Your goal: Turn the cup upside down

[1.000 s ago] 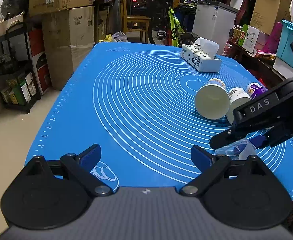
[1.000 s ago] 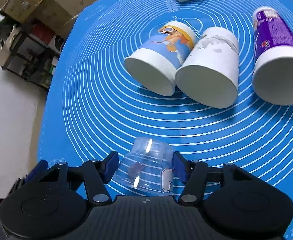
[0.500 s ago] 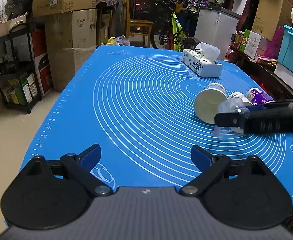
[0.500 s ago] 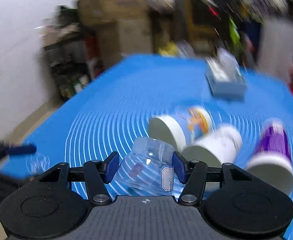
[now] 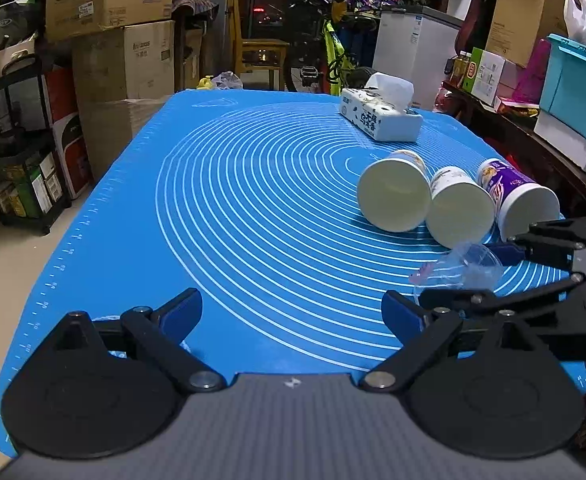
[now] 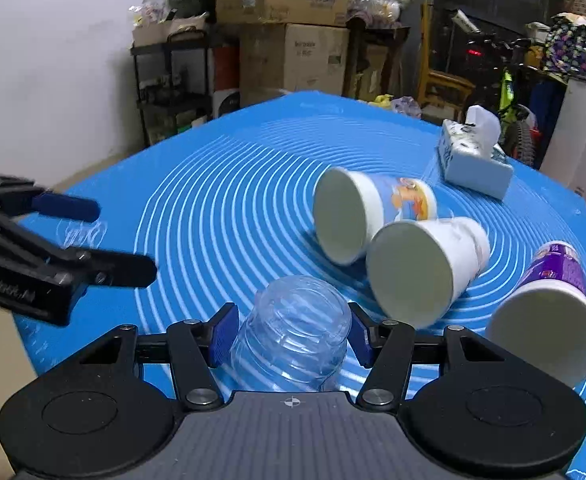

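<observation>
A clear plastic cup point(image 6: 293, 344) is held between the blue pads of my right gripper point(image 6: 291, 334), tilted with its closed base pointing away from the camera, low over the blue mat point(image 6: 213, 200). In the left wrist view the same cup point(image 5: 459, 266) shows at the right, gripped by the right gripper point(image 5: 469, 276). My left gripper point(image 5: 291, 314) is open and empty over the mat's near edge; it also shows at the left of the right wrist view point(image 6: 93, 240).
Three paper cups lie on their sides on the mat: a cartoon-printed one point(image 6: 365, 216), a white one point(image 6: 425, 264) and a purple one point(image 6: 545, 312). A tissue box point(image 6: 473, 160) sits behind them. Cardboard boxes, shelves and a bicycle surround the table.
My right gripper lifted the clear cup off the mat, swung its view up from looking down, and turned the cup, then came back low near the paper cups. The left gripper stayed put.
</observation>
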